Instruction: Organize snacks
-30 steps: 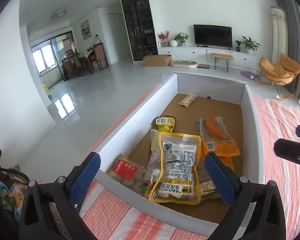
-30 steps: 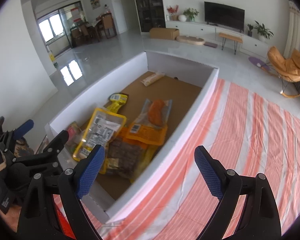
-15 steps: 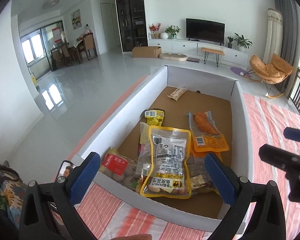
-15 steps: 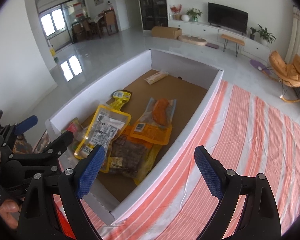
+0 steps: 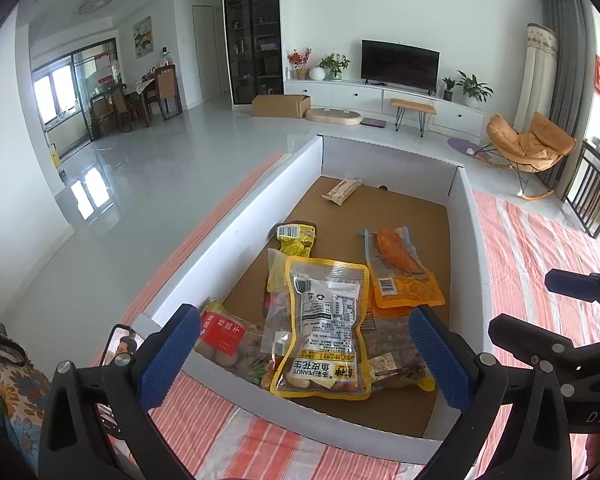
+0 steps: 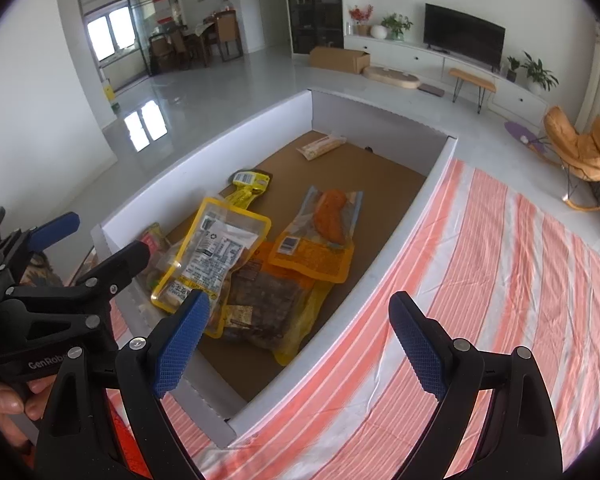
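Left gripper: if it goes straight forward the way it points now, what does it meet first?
Probably the peanut pack. The left gripper is open and empty, and that pack lies between its fingers in the view, on top of the pile inside the box. Depth is unclear; the box's near wall might come first.

Setting: home living room.
A television on a white media cabinet, potted plants, an orange lounge chair and a dining table are seen.
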### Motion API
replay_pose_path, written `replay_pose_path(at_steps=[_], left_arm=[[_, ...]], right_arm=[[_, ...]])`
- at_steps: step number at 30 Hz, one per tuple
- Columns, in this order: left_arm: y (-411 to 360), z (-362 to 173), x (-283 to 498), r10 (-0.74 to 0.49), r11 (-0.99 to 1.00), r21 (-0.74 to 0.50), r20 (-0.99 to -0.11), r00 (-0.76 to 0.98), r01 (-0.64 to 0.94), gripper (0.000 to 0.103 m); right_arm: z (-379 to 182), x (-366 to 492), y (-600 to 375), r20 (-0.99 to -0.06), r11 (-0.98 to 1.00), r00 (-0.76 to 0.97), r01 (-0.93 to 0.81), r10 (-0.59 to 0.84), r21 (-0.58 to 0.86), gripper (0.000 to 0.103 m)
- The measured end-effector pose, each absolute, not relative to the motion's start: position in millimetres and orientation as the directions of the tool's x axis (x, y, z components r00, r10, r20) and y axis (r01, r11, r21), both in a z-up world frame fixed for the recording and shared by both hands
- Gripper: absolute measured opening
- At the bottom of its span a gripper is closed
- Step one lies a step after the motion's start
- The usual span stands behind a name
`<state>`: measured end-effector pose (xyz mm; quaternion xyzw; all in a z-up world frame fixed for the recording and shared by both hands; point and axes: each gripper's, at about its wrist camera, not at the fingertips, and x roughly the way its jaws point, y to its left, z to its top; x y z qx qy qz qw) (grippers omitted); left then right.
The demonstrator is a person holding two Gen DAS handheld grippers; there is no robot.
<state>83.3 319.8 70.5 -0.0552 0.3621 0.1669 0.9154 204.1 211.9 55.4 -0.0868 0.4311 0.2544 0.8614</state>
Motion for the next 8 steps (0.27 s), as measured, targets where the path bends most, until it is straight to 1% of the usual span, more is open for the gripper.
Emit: replay_pose_path(at_steps=[5, 8], left_arm=[[325.3, 71.0, 82.0, 0.23, 0.94, -0.026, -0.688, 0.688, -0.34, 0.103], [325.6, 71.7, 81.9, 0.239, 0.94, -0.013, -0.688, 0.685, -0.342, 0.103]], right_arm=[[53.5, 204.2, 211.4, -0.789, 0.854, 0.496, -0.515, 0.364, 0.07, 0.093], [51.3, 205.0, 210.0, -0.792, 0.859, 0.496, -0.507, 0.357, 0.069, 0.093]])
